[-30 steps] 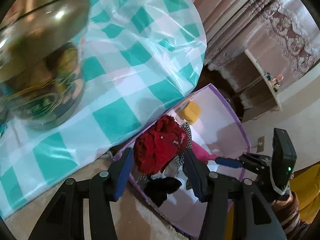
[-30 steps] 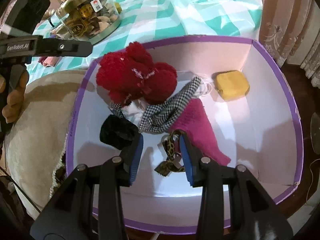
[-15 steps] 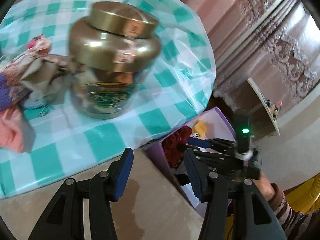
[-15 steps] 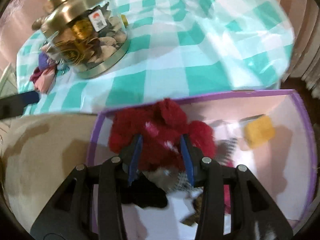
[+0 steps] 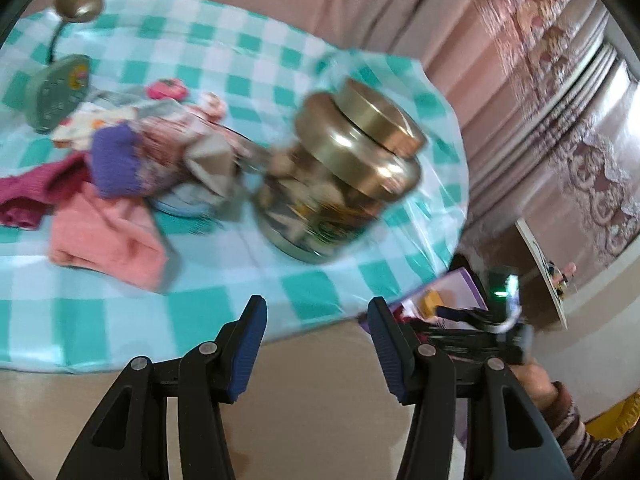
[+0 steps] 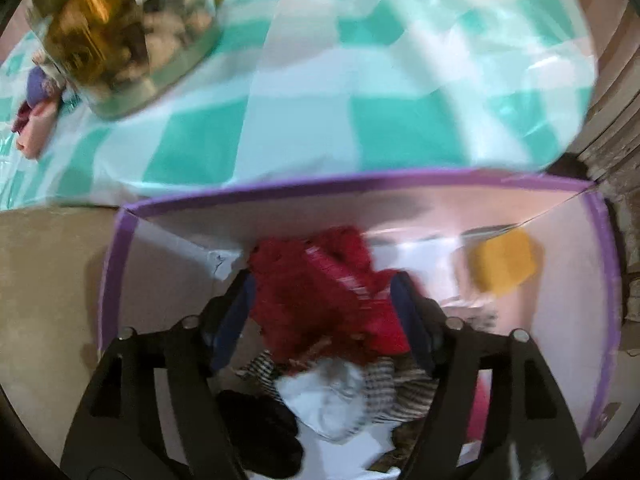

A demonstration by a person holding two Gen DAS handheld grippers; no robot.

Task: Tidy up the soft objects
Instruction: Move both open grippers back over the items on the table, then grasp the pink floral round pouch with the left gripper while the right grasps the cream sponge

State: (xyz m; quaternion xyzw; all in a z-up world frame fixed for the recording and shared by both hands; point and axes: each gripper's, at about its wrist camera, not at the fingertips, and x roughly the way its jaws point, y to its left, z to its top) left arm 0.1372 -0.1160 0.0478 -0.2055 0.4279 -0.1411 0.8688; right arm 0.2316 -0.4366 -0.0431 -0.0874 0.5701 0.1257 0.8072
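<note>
On the teal checked tablecloth (image 5: 248, 264) lies a pile of soft things: a pink cloth (image 5: 108, 236), a purple knit piece (image 5: 114, 160) and a magenta cloth (image 5: 28, 196). My left gripper (image 5: 316, 304) hangs open and empty over the table's near edge. To its right, my right gripper (image 5: 448, 314) reaches into the purple-rimmed box (image 6: 360, 184). In the right wrist view the right gripper (image 6: 322, 280) has its jaws opening, with a red fluffy thing (image 6: 320, 300) between the fingers. A yellow sponge (image 6: 504, 264), a white cloth (image 6: 328, 396), a checked cloth (image 6: 384, 388) and a black piece (image 6: 260, 428) lie in the box.
A glass jar with a gold lid (image 5: 352, 168) stands on the table between the pile and the box. A green lamp base (image 5: 60, 92) sits at the far left. Pink curtains (image 5: 540, 60) hang behind. Beige floor lies under the left gripper.
The left view has swung from the box up to the table, so the pile now shows. The right gripper moved from a leopard-print band to the red fluffy thing and its jaws widened.
</note>
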